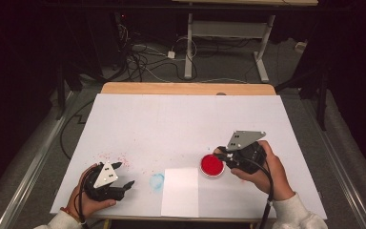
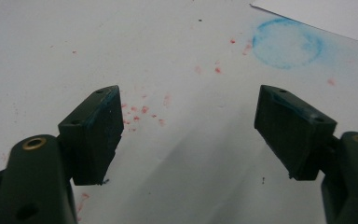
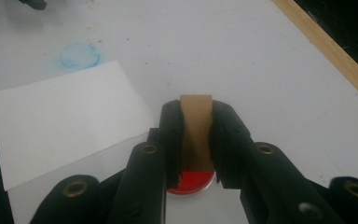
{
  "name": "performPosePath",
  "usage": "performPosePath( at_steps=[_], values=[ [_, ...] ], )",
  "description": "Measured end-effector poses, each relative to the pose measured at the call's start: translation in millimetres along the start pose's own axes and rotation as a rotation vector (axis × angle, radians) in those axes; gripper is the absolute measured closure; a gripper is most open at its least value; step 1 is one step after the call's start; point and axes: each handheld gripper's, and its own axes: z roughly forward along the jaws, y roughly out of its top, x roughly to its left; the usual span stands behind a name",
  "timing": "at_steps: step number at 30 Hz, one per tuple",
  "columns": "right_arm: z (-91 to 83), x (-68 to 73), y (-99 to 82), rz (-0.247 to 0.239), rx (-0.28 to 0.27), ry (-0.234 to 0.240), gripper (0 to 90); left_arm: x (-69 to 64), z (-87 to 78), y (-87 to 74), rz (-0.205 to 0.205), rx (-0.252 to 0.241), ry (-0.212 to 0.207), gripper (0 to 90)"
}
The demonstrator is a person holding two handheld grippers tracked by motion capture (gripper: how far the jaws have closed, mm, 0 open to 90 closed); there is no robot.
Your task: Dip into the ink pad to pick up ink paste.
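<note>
Nearest, one smooth rectangular white paper sheet (image 1: 180, 192) lies on the matte white worktop (image 1: 181, 119). Left gripper (image 1: 124, 177) rests with jaws wide, empty. Right gripper (image 3: 196, 135) clamps one flat tan wooden stamp block (image 3: 196, 126) above one round red ink pad (image 1: 212, 165). Beyond lies one faint blue ring stain (image 2: 286, 43).

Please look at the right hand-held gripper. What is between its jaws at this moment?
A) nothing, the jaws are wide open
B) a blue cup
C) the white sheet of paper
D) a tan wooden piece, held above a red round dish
D: in the right gripper view the right hand-held gripper is shut on the tan wooden piece, with the red dish just below it.
</note>
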Motion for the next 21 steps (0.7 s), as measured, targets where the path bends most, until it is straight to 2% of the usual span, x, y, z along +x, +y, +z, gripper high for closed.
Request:
performPosePath(
  at_steps=[6, 14, 21],
  values=[
    [1.7, 3.6, 2.9, -0.014, 0.006, 0.001, 75.7, -1.3, -2.5, -0.8, 0.005, 0.003, 0.002, 23.0],
    [23.6, 7.4, 0.1, -0.029, 0.072, 0.026, 75.7, -0.8, -1.1, -1.0, 0.006, 0.01, -0.001, 23.0],
    [44.6, 3.5, -11.9, 0.001, 0.126, 0.041, 75.7, -1.9, -0.8, 0.4, 0.007, 0.011, -0.004, 23.0]
  ],
)
